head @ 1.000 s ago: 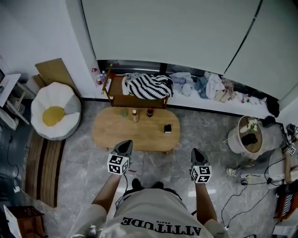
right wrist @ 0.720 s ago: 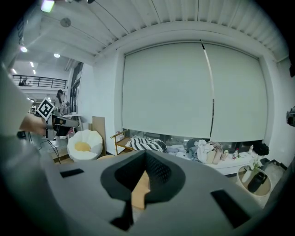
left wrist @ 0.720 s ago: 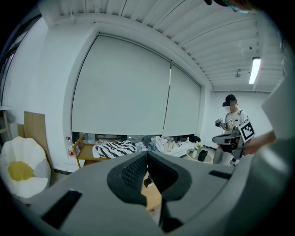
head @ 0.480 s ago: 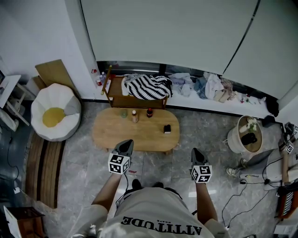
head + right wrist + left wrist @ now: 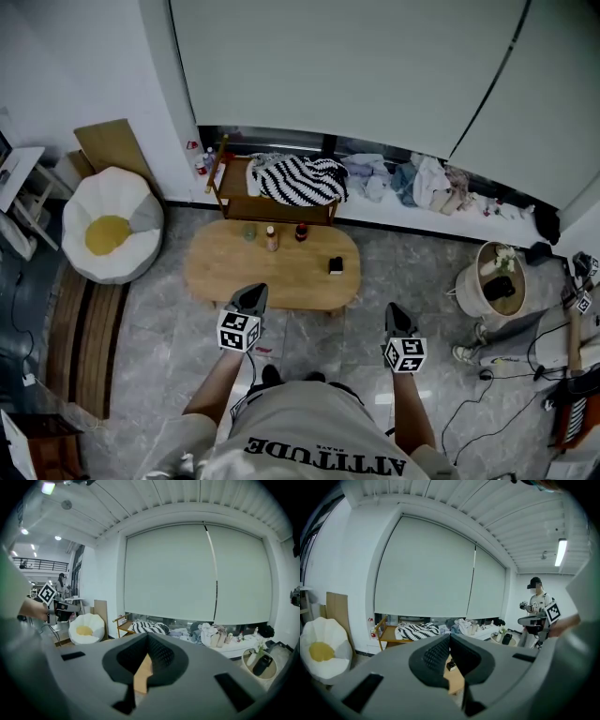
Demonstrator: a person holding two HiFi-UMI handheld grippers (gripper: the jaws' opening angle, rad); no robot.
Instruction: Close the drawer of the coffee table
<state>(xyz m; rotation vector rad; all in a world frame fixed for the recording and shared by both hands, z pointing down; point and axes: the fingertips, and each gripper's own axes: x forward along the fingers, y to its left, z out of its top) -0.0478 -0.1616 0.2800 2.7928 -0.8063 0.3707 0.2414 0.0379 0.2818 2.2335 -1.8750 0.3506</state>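
In the head view, the oval wooden coffee table (image 5: 225, 272) stands on the grey floor in front of me. From above I cannot make out its drawer. My left gripper (image 5: 252, 292) hovers over the table's near edge, shut with nothing in it. My right gripper (image 5: 394, 308) is also shut and empty, above the floor just right of the table's near right end. In the left gripper view the closed left gripper (image 5: 449, 638) points at the tabletop, as does the closed right gripper (image 5: 147, 638) in the right gripper view.
Small bottles (image 5: 272, 236) and a dark box (image 5: 336, 265) stand on the table. Behind it is a wooden rack with a striped cloth (image 5: 298, 178). A white beanbag (image 5: 111, 234) sits at the left and a round basket (image 5: 495, 279) at the right. Another person (image 5: 536, 611) stands far right.
Both grippers have stayed where they were. The head view has shifted slightly, so the room sits a little differently in the picture.
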